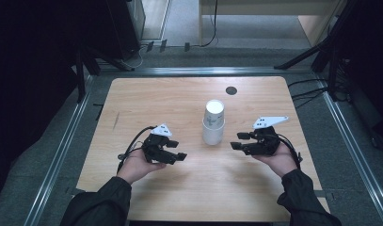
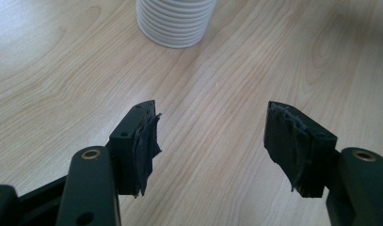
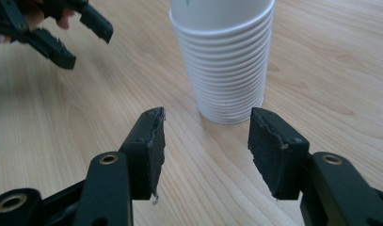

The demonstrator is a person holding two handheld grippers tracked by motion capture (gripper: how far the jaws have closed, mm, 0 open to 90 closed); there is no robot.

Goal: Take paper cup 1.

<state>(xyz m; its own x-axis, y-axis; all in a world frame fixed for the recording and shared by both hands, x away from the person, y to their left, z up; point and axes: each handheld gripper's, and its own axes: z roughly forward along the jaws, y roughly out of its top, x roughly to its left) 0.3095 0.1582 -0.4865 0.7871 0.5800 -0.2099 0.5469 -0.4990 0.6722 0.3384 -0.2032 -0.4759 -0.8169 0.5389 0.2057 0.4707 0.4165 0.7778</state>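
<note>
A stack of white paper cups stands upside down in the middle of the wooden table. My left gripper hovers to its left and points toward it, jaws apart with nothing between them. In the left gripper view the left gripper shows bare wood in its gap, with the ribbed stack farther ahead. My right gripper is held to the right of the stack, also open and empty. The right gripper sits just short of the cups, and the left gripper appears beyond at upper left.
A small dark round mark lies near the table's far edge. Metal rails frame the table on the grey floor. Cables and dark stand legs lie past the far right corner.
</note>
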